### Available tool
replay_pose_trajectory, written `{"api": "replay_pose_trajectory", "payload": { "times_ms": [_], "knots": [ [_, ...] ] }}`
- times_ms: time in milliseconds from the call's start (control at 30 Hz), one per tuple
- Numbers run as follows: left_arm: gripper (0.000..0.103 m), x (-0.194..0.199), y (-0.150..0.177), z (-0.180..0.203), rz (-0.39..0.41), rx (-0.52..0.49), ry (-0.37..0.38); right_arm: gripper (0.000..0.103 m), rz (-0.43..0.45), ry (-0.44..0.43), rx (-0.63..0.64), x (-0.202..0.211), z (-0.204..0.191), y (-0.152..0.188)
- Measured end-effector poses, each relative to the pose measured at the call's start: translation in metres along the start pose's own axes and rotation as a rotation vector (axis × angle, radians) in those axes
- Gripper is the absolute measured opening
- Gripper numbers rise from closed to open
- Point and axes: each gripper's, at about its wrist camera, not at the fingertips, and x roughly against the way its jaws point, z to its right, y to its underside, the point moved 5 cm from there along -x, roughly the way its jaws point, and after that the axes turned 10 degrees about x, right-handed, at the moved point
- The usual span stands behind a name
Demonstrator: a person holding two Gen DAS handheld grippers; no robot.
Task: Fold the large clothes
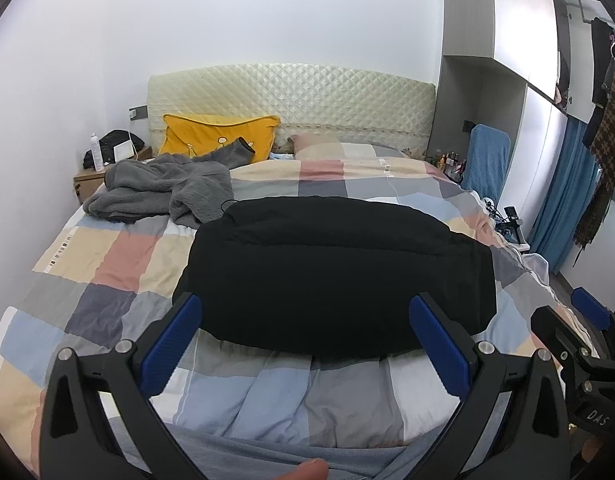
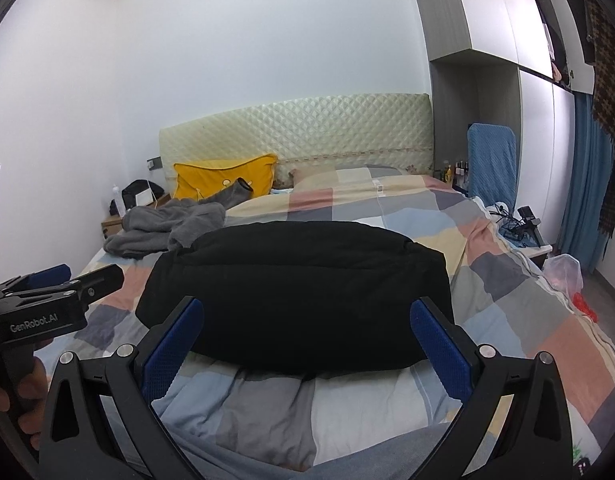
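From the left wrist we see our left gripper (image 1: 305, 344) with fingers wide apart and empty, hanging just short of the near edge of the black garment (image 1: 335, 272), which lies as a compact bundle mid-bed on the checked quilt (image 1: 119, 264); we judge it best to come in low and pinch only the near left hem. From the right wrist our right gripper (image 2: 307, 346) is likewise spread and empty before the same edge, so we should take the near right hem level with the left, keeping clear of the grey fleece (image 2: 167, 226) at far left.
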Motion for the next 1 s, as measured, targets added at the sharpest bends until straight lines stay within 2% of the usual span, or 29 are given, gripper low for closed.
{"api": "replay_pose_trajectory", "payload": {
  "times_ms": [1000],
  "knots": [
    [0.103,-0.0011,0.0055,-0.0015,-0.014,0.000,-0.008,0.103,-0.010,0.018,0.008,-0.0040,0.0040,0.0087]
  ]
}}
